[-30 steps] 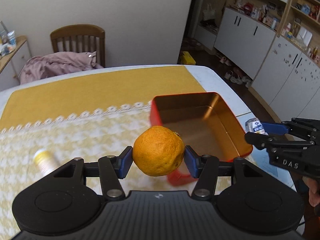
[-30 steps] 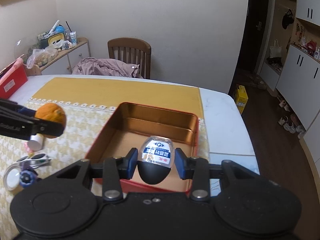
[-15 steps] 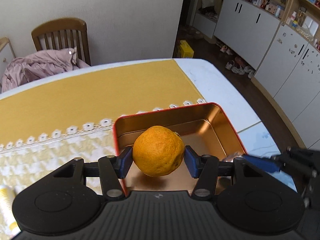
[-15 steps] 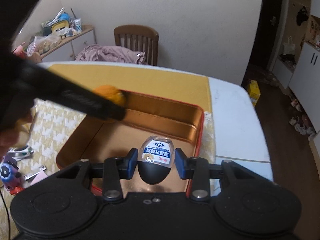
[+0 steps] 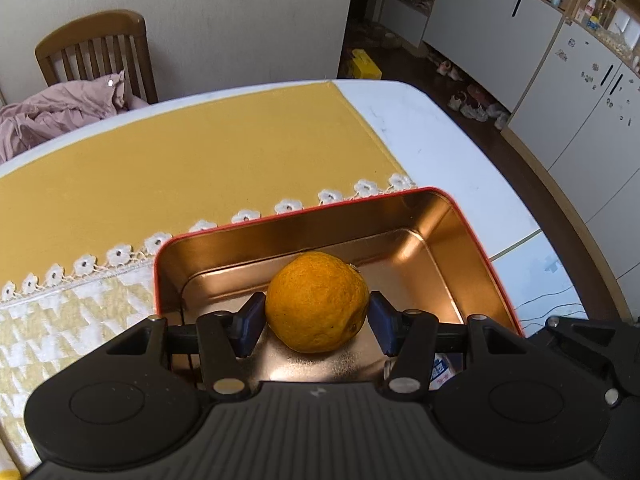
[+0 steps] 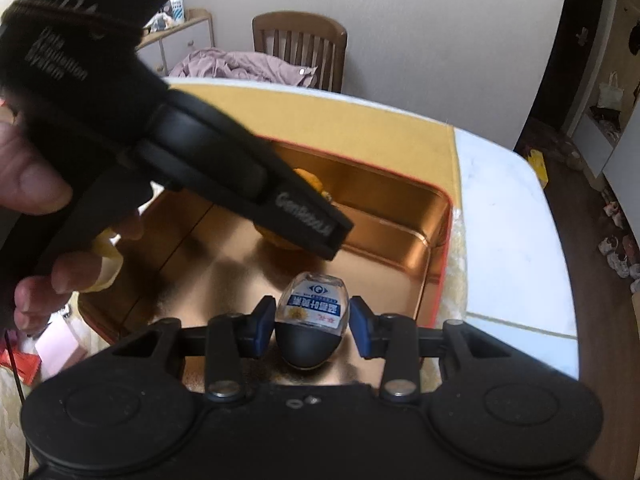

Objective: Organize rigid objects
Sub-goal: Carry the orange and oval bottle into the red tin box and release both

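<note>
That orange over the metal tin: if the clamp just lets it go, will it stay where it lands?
Probably not quite. The orange is nearly round, so it would likely roll a little on the tin's smooth, shiny floor until a wall stops it. Its dimpled skin seems to grip well: the left gripper holds it by the sides alone. It looks firm, not fragile.

Left wrist view: even, soft indoor light, fairly bright. Tin [image 5: 472, 240] interior throws warm copper glare, strongest on the floor around the orange [image 5: 317, 301]. Orange sharp, soft shadow under it. Strong fisheye bend: table edge and cabinets [image 5: 560, 80] curve at 2–3 o'clock; corners dark.

Right wrist view: dimmer, slightly hazy. Left gripper [image 6: 256, 188] and hand [image 6: 28, 184] loom at 9–11 o'clock, out of focus, shading the tin. Bright reflection on the tin floor near 7 o'clock. Bottle [image 6: 314, 304] label crisp. Doorway at 2 o'clock nearly black.
</note>
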